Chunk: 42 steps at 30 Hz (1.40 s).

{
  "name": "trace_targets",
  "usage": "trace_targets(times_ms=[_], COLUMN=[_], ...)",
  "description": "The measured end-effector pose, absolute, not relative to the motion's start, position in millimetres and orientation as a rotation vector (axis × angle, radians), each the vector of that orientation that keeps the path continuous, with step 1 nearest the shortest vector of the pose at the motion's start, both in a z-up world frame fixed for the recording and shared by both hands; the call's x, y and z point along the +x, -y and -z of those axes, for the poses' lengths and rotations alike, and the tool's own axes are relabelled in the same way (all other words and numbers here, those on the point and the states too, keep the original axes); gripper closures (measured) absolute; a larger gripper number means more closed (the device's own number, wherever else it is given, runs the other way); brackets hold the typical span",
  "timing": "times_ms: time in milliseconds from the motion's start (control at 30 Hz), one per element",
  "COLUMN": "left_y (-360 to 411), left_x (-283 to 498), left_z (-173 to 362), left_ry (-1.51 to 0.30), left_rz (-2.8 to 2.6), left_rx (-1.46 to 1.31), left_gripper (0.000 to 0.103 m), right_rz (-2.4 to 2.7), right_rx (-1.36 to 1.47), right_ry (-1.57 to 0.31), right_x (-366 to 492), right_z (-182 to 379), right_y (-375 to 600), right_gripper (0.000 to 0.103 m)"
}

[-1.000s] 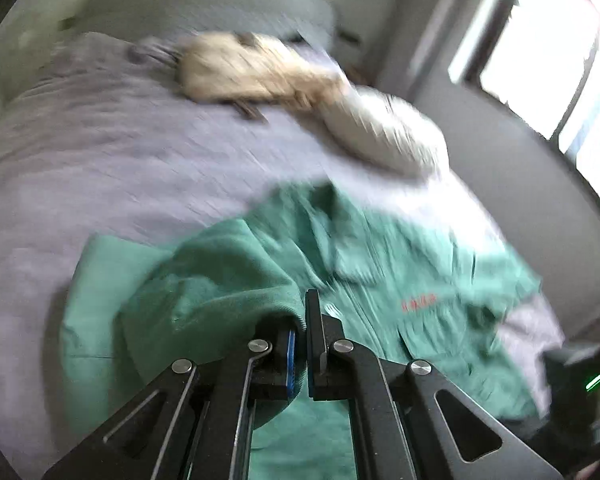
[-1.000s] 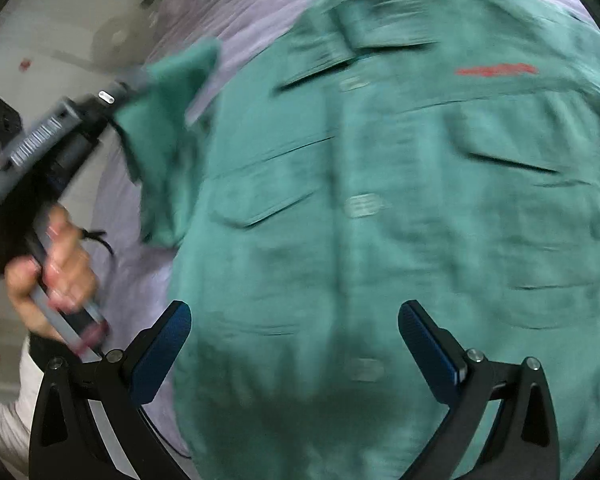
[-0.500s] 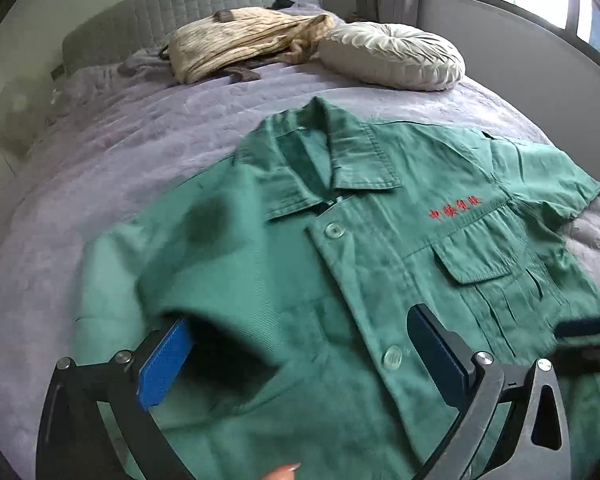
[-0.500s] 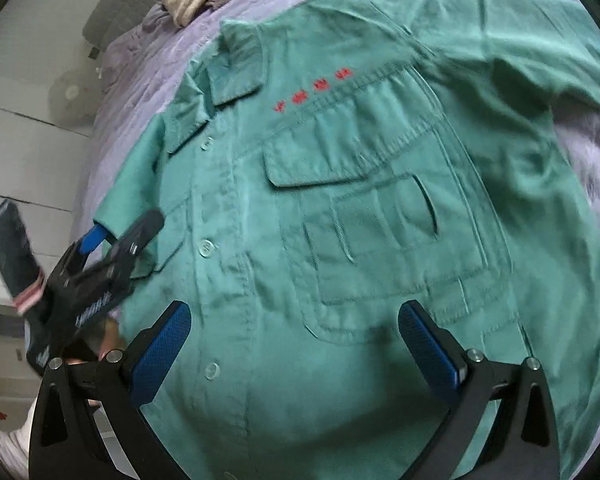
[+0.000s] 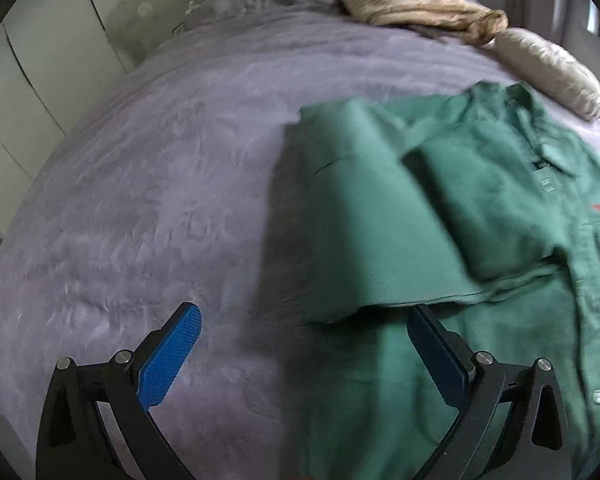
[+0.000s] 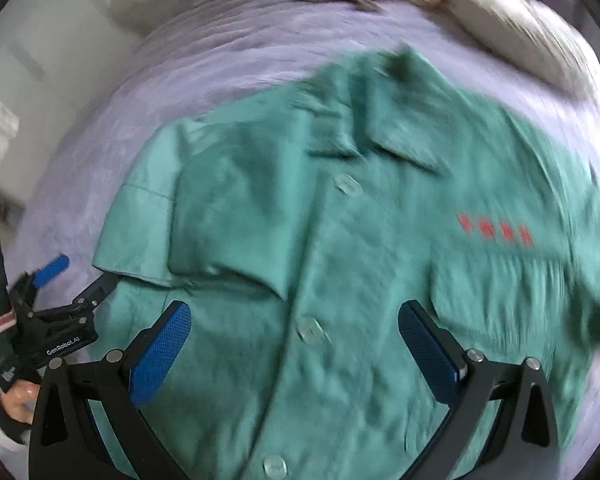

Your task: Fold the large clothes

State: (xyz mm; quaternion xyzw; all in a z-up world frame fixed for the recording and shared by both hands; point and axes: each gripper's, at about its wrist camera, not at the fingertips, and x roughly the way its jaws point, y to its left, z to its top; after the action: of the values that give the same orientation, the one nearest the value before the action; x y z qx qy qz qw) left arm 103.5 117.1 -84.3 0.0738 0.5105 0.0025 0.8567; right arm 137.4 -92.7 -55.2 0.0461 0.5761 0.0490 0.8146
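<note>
A green short-sleeved button shirt (image 6: 340, 264) with red lettering (image 6: 496, 230) lies face up on the purple bed; it also shows in the left wrist view (image 5: 440, 240). Its left sleeve (image 6: 172, 216) is folded in over the chest. My left gripper (image 5: 304, 356) is open and empty, low over the shirt's left edge by the sleeve (image 5: 360, 220); it also shows in the right wrist view (image 6: 68, 284). My right gripper (image 6: 296, 356) is open and empty above the shirt's button line.
A purple quilted bedspread (image 5: 160, 180) covers the bed. A beige garment (image 5: 412, 0) and a pale round cushion (image 5: 548, 68) lie near the grey headboard. White cupboards (image 5: 28, 64) stand at the left.
My left gripper opened and let go of the sleeve, which now lies folded over the chest, then swung left to the shirt's edge. My right gripper stayed open and shifted over the shirt.
</note>
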Motion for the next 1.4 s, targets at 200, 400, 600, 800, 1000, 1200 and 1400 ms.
trace_targets(times_ms=[200,400,600,800,1000,1200,1400], left_y=[-126.3,-143.5,-150.6,-148.4,-151.1,-149.9,-153.3], left_x=[122.0,130.3,134.4,130.8,132.1,128.8,107.5], left_z=[104.9,121.0,128.6,130.1,128.4,109.8,72.5], left_ry=[-1.088,-1.105,-1.098,-1.092,-1.104,-1.125,-1.103], left_rz=[-0.049,-0.128,-0.134,-0.133,-0.118,-0.04,0.074], left_rx=[0.107,0.064,0.063,0.081,0.079,0.108,0.131], left_gripper=[0.0,0.0,0.0,0.0,0.0,0.0,0.0], right_rz=[-0.169,-0.136,-0.07,0.134,0.152,0.075,0.009], right_rx=[-0.302,-0.411,-0.105,0.45,1.05,0.995,0.237], right_ry=[-1.187,-1.204,-1.101,-1.047,-1.006,-0.998,-1.043], right_x=[166.0,189.3,177.8,147.8,96.9,92.3,146.4], right_z=[79.9,118.5,68.5,57.8,102.0,82.9,37.0], right_y=[16.3,-3.8,50.6,177.0,269.9,259.9,146.7], right_gripper=[0.0,0.043,0.094,0.094,0.016,0.007,0.007])
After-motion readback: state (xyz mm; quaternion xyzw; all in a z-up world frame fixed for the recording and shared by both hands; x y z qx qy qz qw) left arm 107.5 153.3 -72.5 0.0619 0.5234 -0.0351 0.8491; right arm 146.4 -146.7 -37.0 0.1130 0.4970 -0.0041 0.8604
